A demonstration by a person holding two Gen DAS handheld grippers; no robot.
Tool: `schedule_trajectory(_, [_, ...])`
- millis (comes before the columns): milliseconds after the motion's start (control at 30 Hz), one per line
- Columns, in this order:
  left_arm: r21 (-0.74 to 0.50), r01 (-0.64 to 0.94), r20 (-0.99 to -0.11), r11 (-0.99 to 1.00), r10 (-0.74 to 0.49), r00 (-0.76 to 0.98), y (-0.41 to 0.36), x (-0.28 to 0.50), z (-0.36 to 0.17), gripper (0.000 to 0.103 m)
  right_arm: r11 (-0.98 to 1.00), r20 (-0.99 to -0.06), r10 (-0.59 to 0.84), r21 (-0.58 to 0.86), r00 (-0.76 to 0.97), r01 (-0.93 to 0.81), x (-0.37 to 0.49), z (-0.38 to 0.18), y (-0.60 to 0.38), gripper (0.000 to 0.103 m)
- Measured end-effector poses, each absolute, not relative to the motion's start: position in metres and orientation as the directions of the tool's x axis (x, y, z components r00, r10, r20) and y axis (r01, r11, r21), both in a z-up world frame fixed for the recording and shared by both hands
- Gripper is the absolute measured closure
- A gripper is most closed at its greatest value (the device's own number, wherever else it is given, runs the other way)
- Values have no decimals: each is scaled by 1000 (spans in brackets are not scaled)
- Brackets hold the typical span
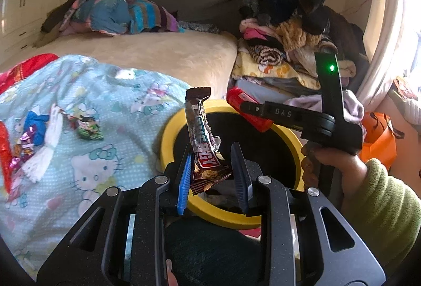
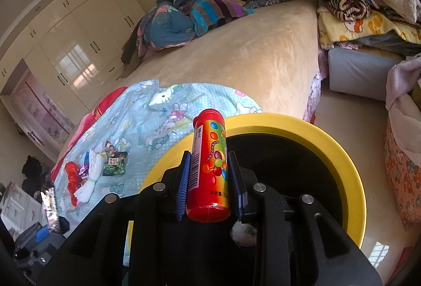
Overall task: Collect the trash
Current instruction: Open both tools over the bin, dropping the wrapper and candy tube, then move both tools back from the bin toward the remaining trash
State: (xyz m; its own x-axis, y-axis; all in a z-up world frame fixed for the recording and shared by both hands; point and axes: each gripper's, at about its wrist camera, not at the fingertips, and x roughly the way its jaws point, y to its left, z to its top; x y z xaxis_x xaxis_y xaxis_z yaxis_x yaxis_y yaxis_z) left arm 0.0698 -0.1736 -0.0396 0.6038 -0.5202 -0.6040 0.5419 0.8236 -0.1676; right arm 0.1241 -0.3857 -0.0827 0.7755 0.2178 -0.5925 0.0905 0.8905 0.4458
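My left gripper (image 1: 213,170) stands over the yellow-rimmed black bin (image 1: 173,128) with its jaws wide apart. A brown candy bar wrapper (image 1: 202,141) stands upright between them, touching the left pad at most. My right gripper (image 2: 209,175) is shut on a red candy tube (image 2: 209,167), held above the same bin's rim (image 2: 329,138). That tube (image 1: 247,109) also shows in the left wrist view, over the bin's far side. More wrappers (image 1: 34,138) lie on the light blue Hello Kitty blanket (image 1: 105,162), also seen in the right wrist view (image 2: 92,170).
The bin stands beside the bed (image 1: 158,54). A pile of folded clothes (image 1: 289,43) rises to the right. A crumpled blanket heap (image 1: 113,12) lies at the bed's far end. White wardrobes (image 2: 79,49) line the wall. An orange bag (image 1: 379,138) sits at the right.
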Motion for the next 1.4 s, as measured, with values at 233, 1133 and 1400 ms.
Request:
schedule_trajectory(233, [-155,567,-646,809,-517,561,-198,83,-57,80,874,-615,223,471,756,124,126,-92,-401,76])
schedule_trajectory(1133, [-151,426,-560,892,-432,707,-152,80,-37,10,915,-613,102,367,783,168,121,-73,-378,26])
schedule_trajectory(1400, [-155,380,-529,912,-401,747,-133,75,-26,10,934,-578,87,331,811,136,118,-56,-361,21])
